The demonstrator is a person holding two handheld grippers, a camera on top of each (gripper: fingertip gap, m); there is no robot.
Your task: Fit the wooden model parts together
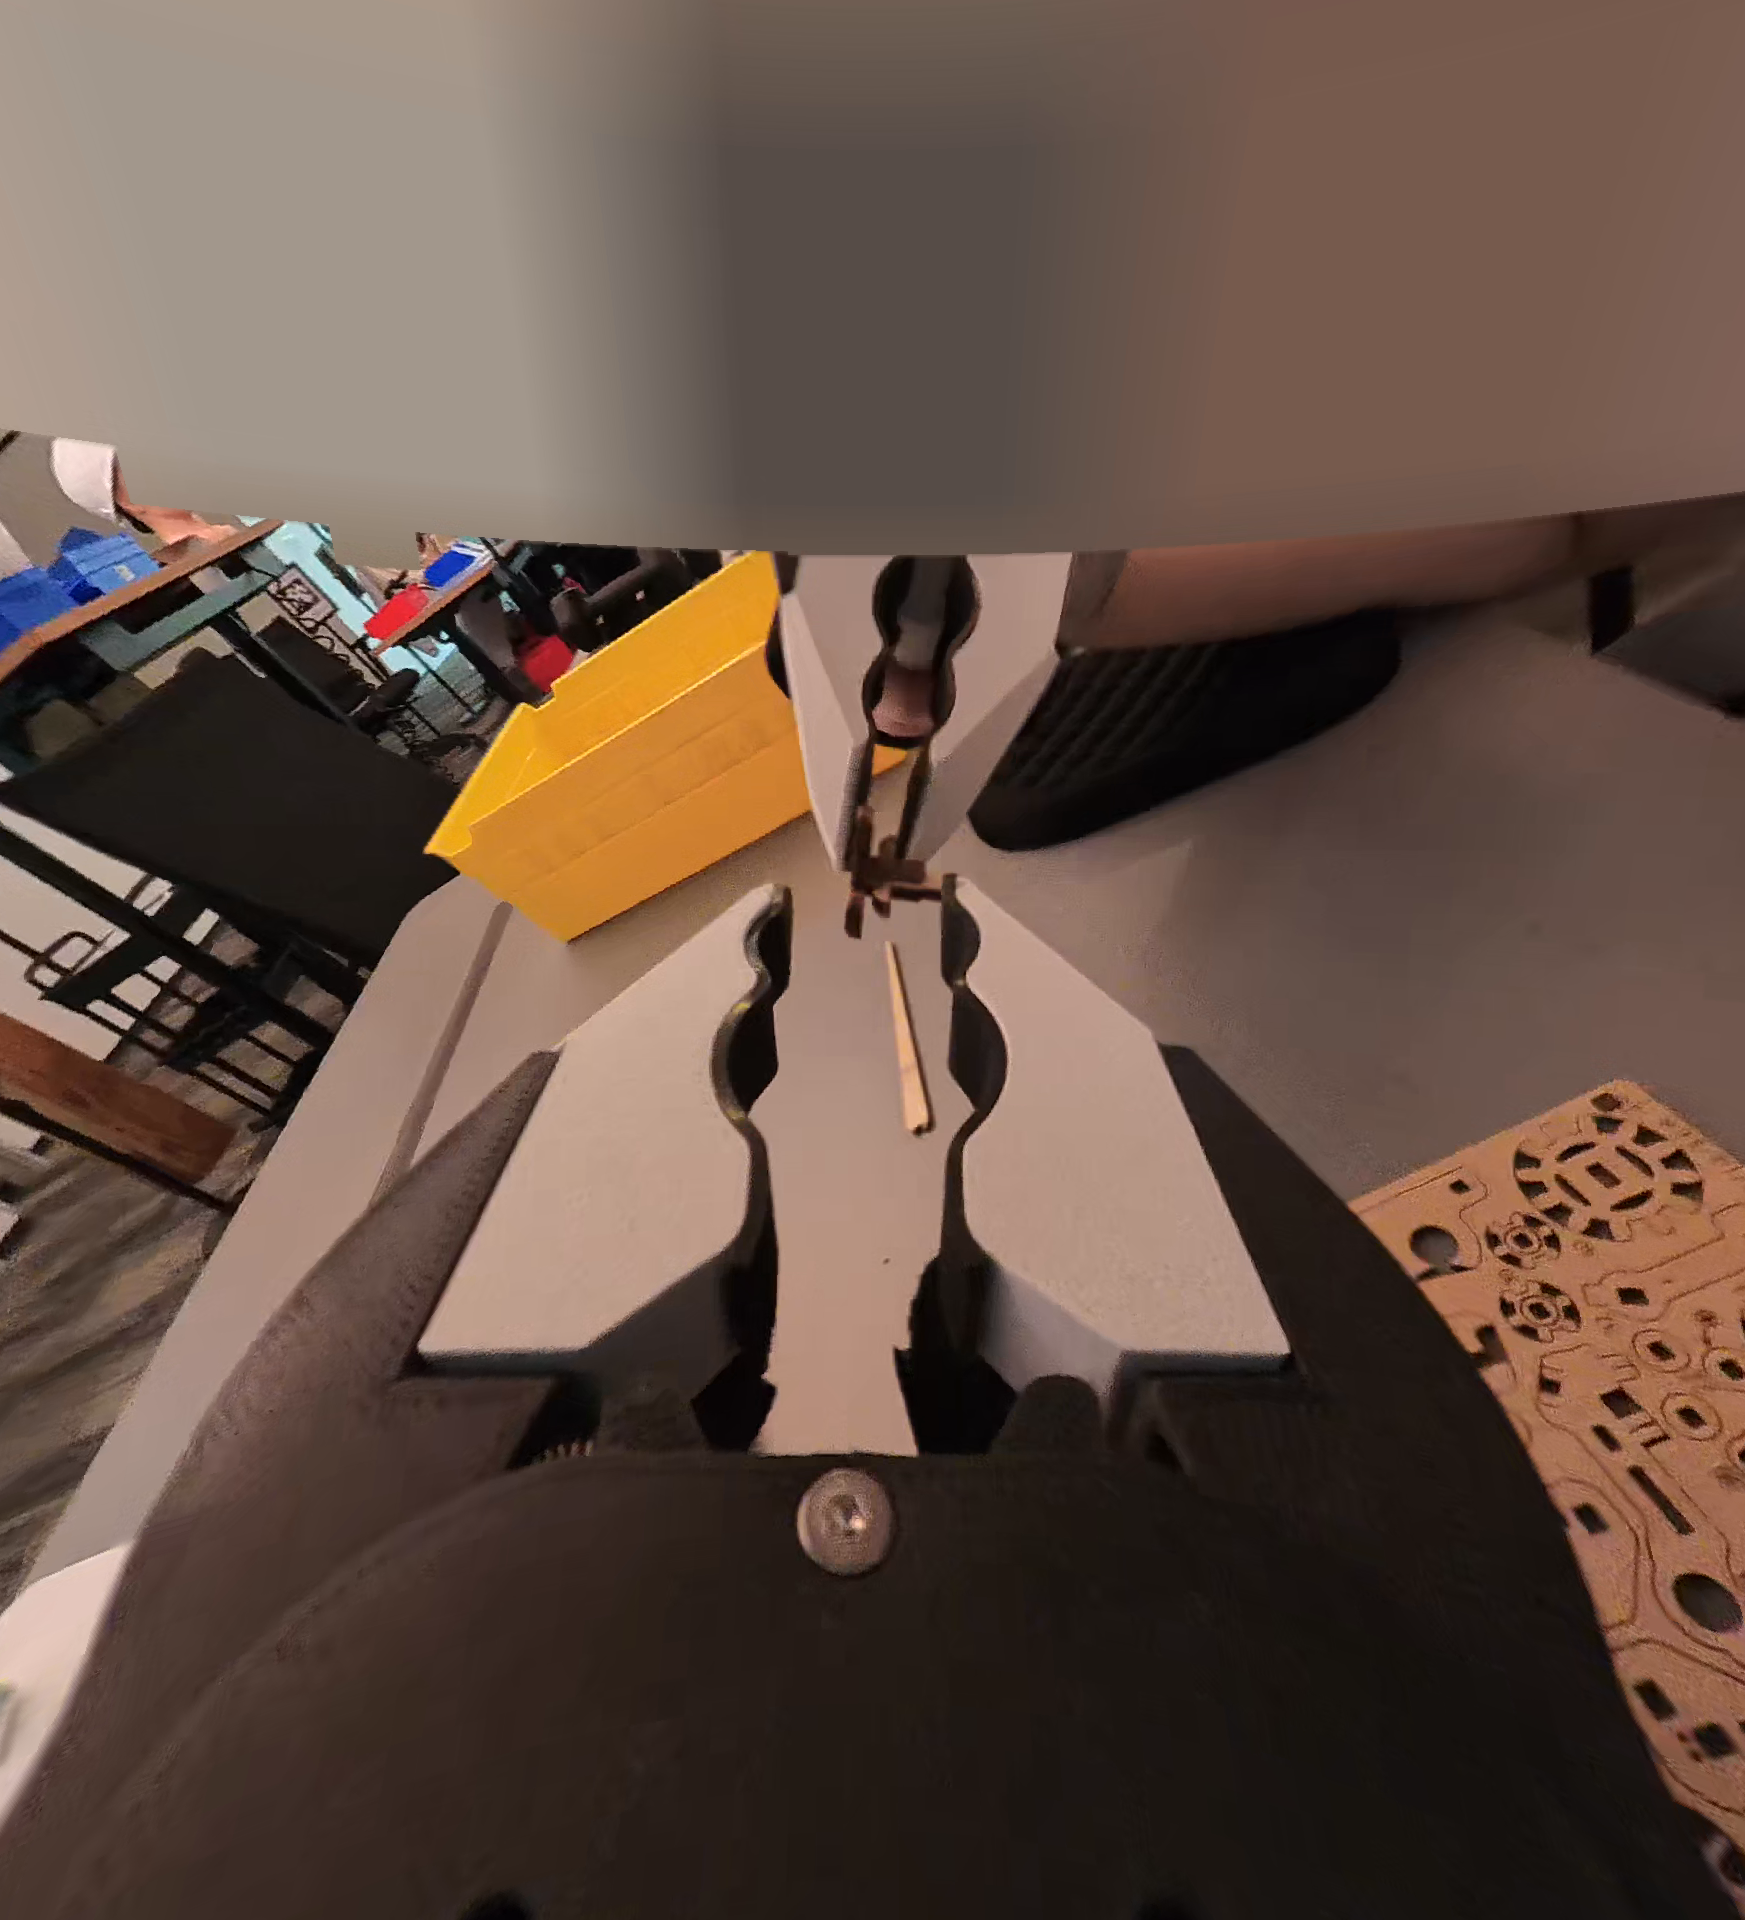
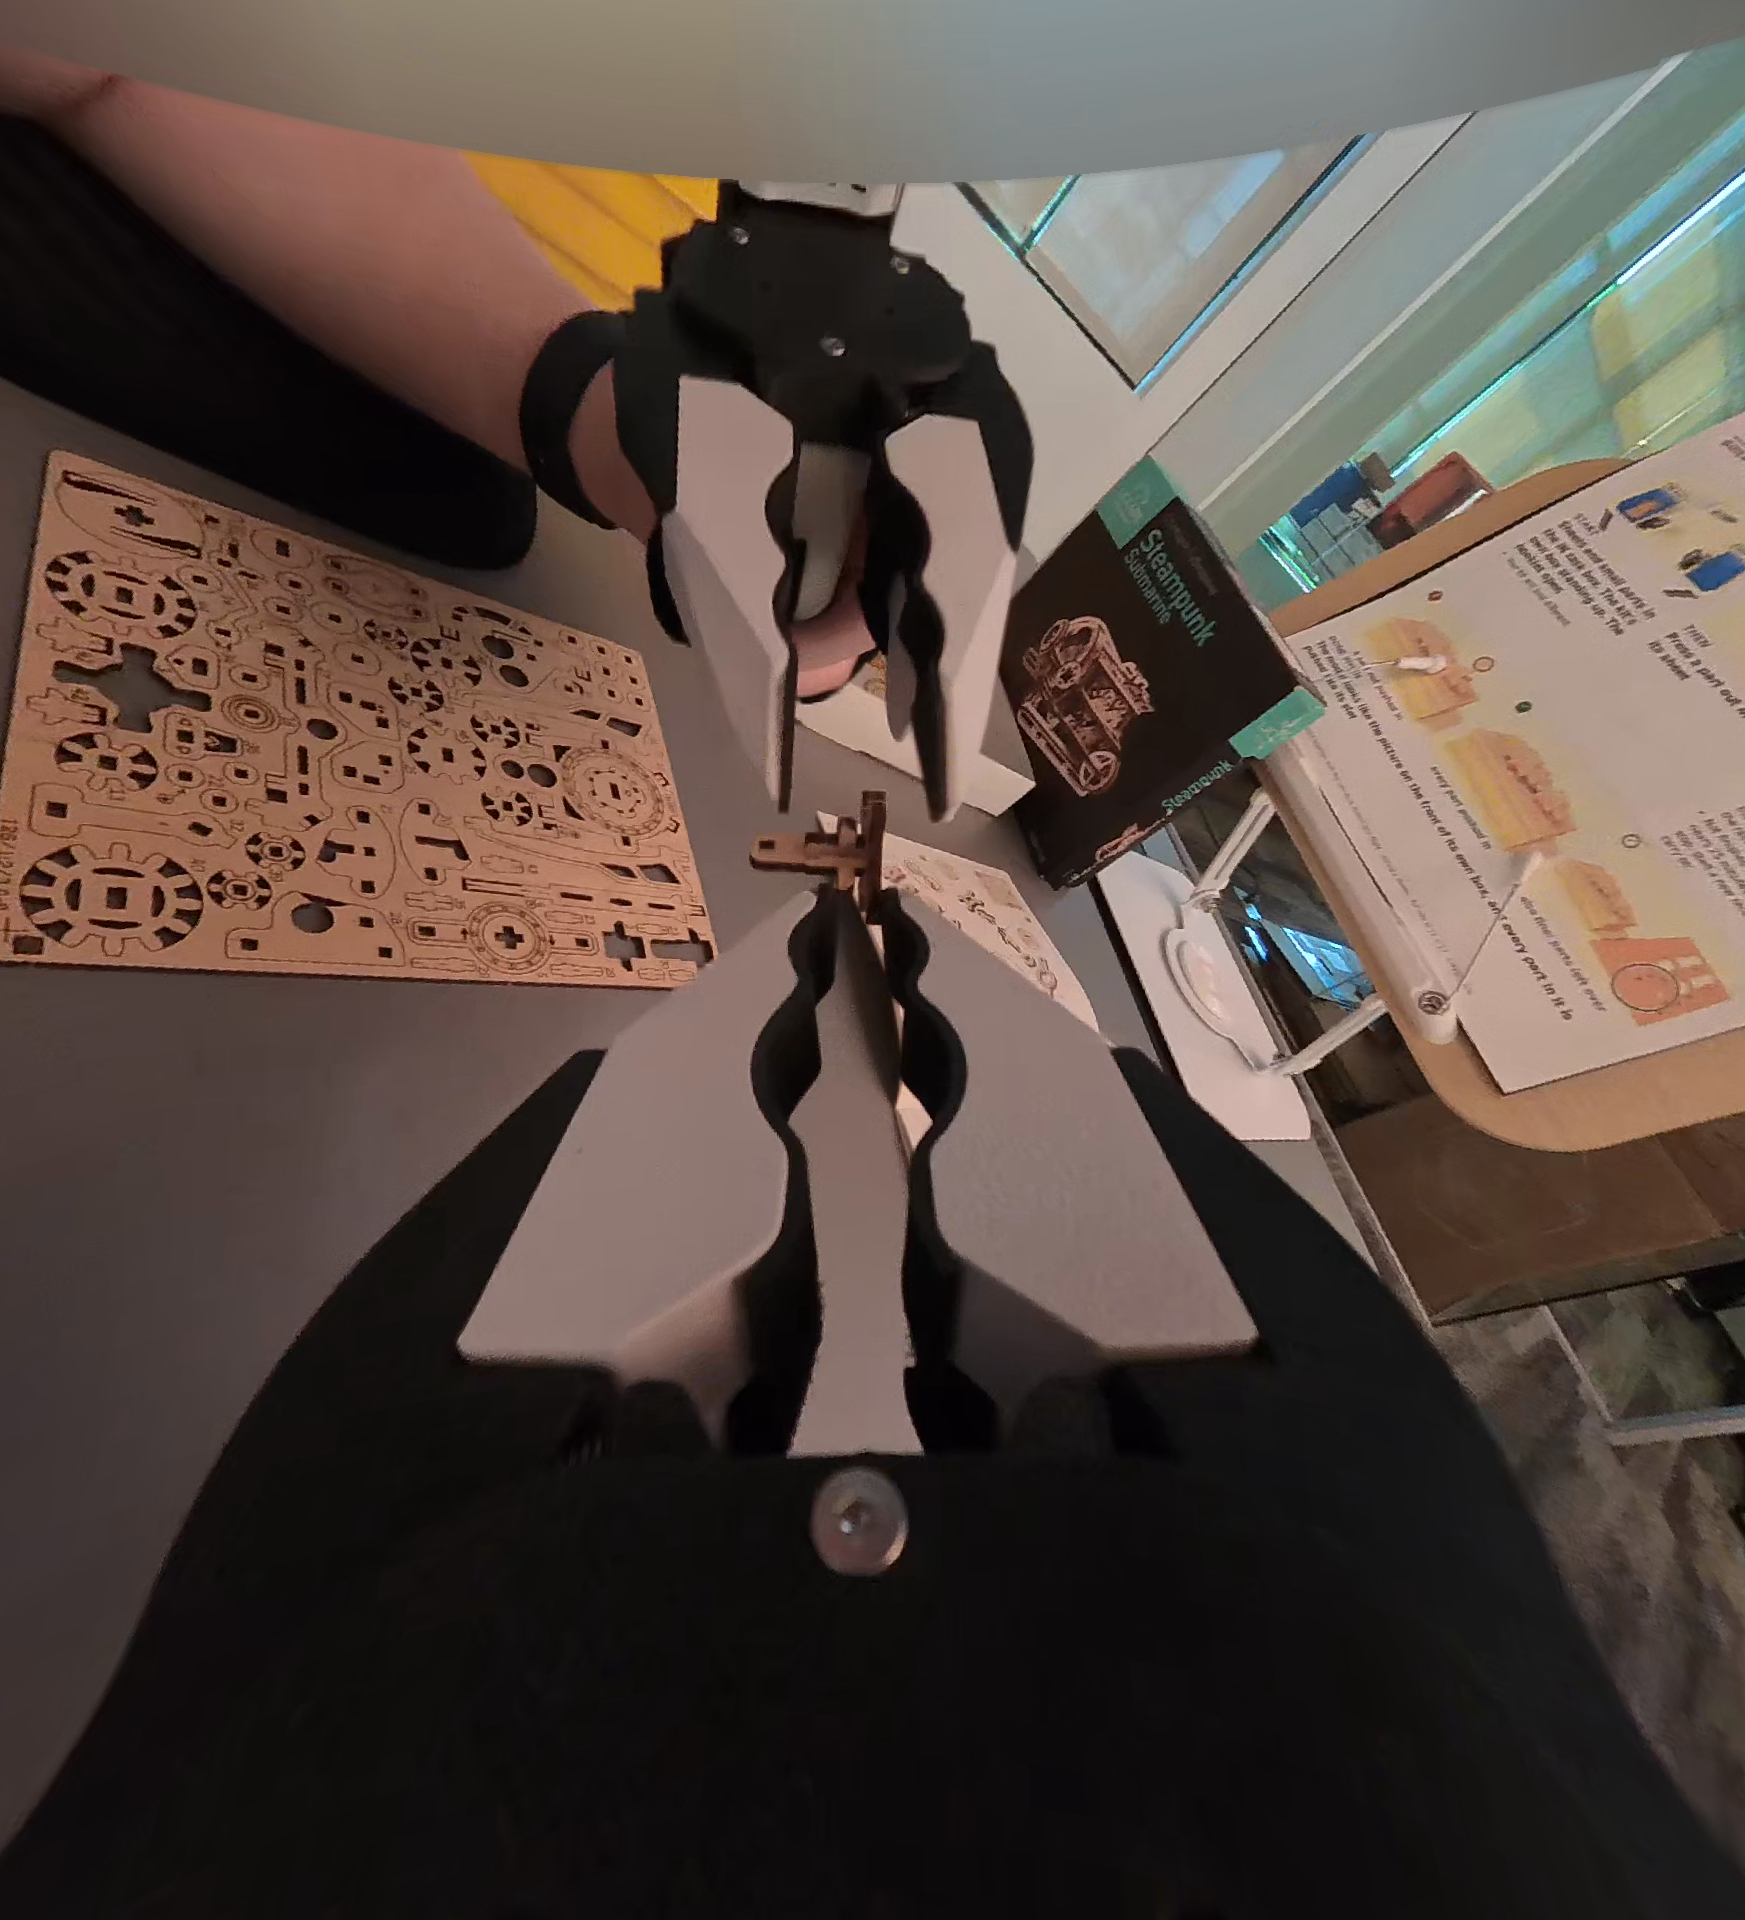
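Small brown laser-cut wooden model assembly [image 2: 837, 857]: light, thin, brittle; pinched at its edge by right hand-held gripper [image 2: 852, 914]; left hand-held gripper [image 1: 866, 904] agape.

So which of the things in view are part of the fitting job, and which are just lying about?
In the job:
- small wooden assembly, held in the right tool
- left tool, open, facing it
- wooden parts sheet
- thin wooden stick on the table

Lying about:
- yellow bin
- dark kit box
- instruction sheet on its stand
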